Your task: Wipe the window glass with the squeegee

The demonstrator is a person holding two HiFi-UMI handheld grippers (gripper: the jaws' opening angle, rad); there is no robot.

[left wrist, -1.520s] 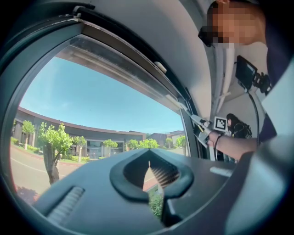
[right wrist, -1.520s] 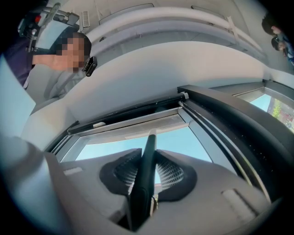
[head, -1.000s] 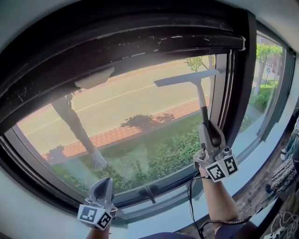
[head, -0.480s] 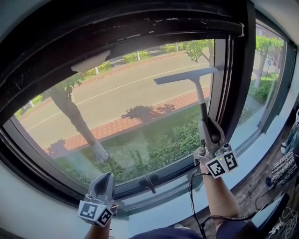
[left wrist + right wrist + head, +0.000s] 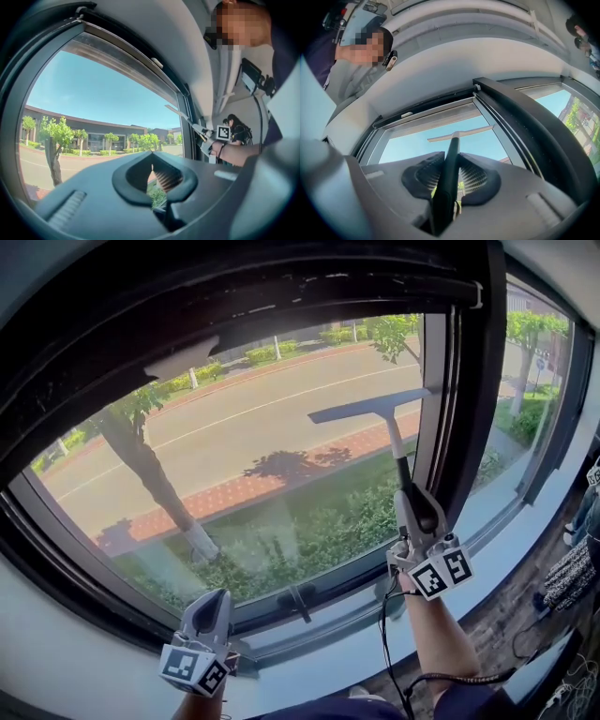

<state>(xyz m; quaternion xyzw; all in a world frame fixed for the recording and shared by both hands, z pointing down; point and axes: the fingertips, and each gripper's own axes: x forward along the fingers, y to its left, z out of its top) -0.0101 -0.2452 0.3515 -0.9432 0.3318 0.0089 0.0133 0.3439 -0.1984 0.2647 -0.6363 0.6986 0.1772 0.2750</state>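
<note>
The squeegee's pale blade [image 5: 370,406] lies against the window glass [image 5: 244,456] at the pane's upper right, close to the dark mullion. Its thin handle [image 5: 401,460] runs down into my right gripper [image 5: 419,512], which is shut on it. In the right gripper view the dark handle [image 5: 447,178] is pinched between the ribbed pads of the right gripper [image 5: 452,157], and the blade [image 5: 459,134] shows against the sky. My left gripper [image 5: 208,610] hangs low by the bottom frame, shut and holding nothing. Its tips [image 5: 152,157] meet in the left gripper view.
A thick dark frame surrounds the pane, with a vertical mullion [image 5: 464,381] just right of the blade and a second pane [image 5: 530,381] beyond. A latch handle [image 5: 298,599] sits on the bottom rail. The white sill [image 5: 487,549] runs below. A cable [image 5: 384,652] hangs from my right arm.
The squeegee blade has slid a little down the glass with my right gripper. The hazy patch near the pane's top has gone. My left gripper has stayed low.
</note>
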